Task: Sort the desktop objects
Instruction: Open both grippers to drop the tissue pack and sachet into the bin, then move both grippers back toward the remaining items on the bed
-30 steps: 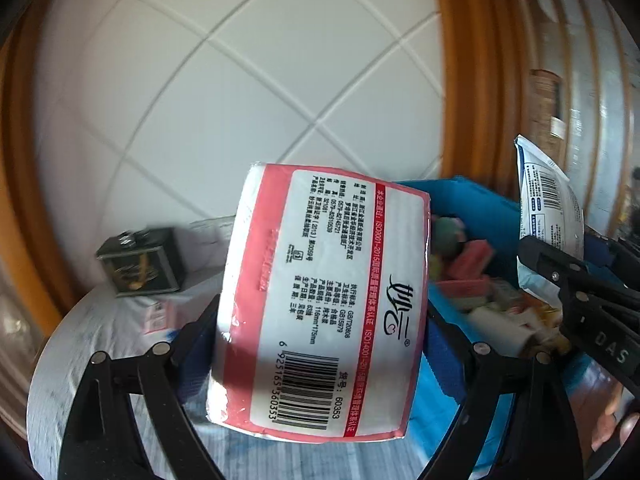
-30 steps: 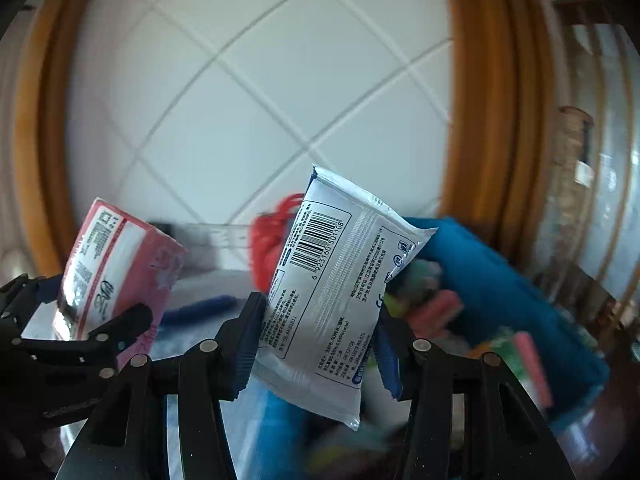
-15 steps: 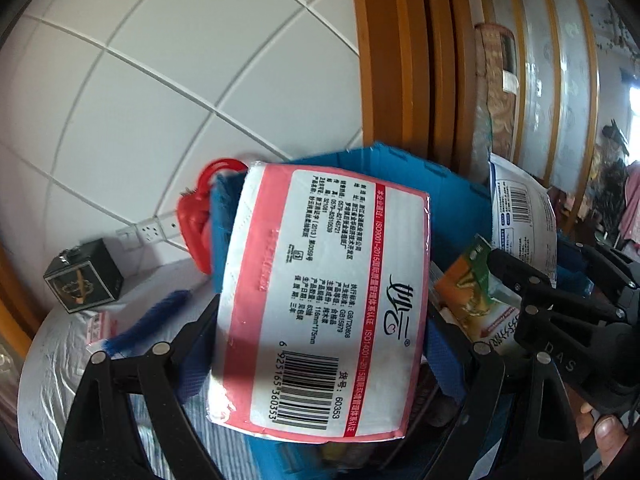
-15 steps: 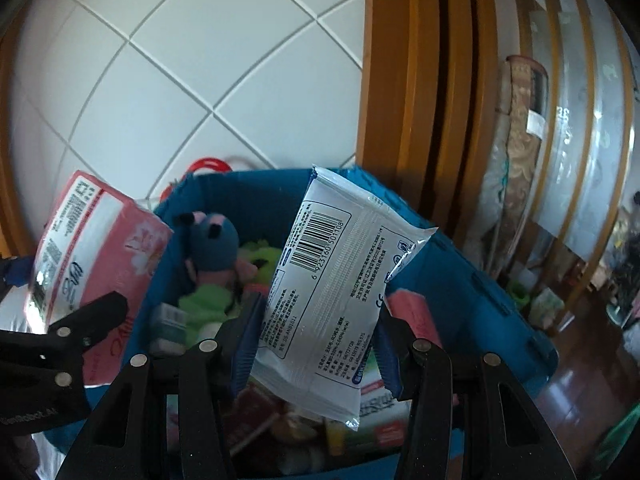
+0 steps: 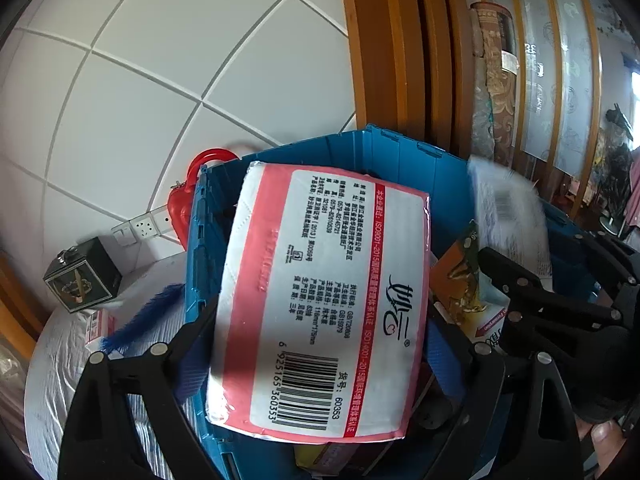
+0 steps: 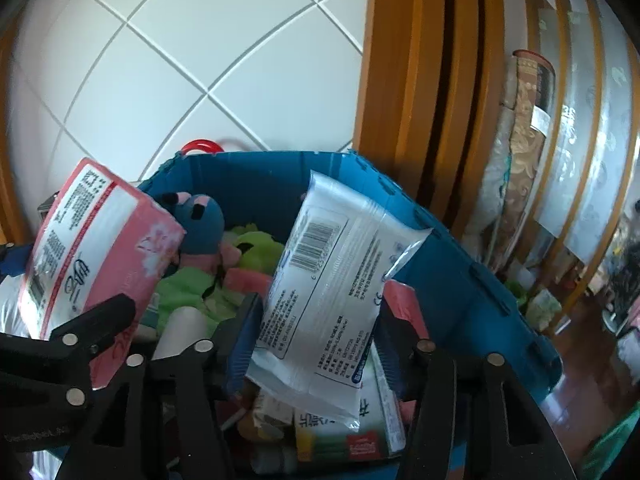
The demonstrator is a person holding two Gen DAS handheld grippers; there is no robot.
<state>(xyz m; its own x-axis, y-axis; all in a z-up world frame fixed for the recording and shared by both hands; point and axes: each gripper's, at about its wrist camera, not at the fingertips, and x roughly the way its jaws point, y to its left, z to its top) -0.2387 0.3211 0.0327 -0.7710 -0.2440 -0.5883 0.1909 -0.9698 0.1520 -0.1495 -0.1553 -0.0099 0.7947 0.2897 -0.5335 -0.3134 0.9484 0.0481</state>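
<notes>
A lived-in home: white tiled wall (image 5: 168, 80), wooden door frame (image 6: 420, 100), rolled rug (image 6: 524, 152), toy-filled blue crate (image 6: 472, 280).

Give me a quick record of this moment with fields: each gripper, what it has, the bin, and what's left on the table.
left gripper: shut on pink tissue pack, over the bin
right gripper: jaws have just been opening, white wipes pack between them, blurred
blue bin: holds plush toys, packets
table: dark box, blue brush
</notes>
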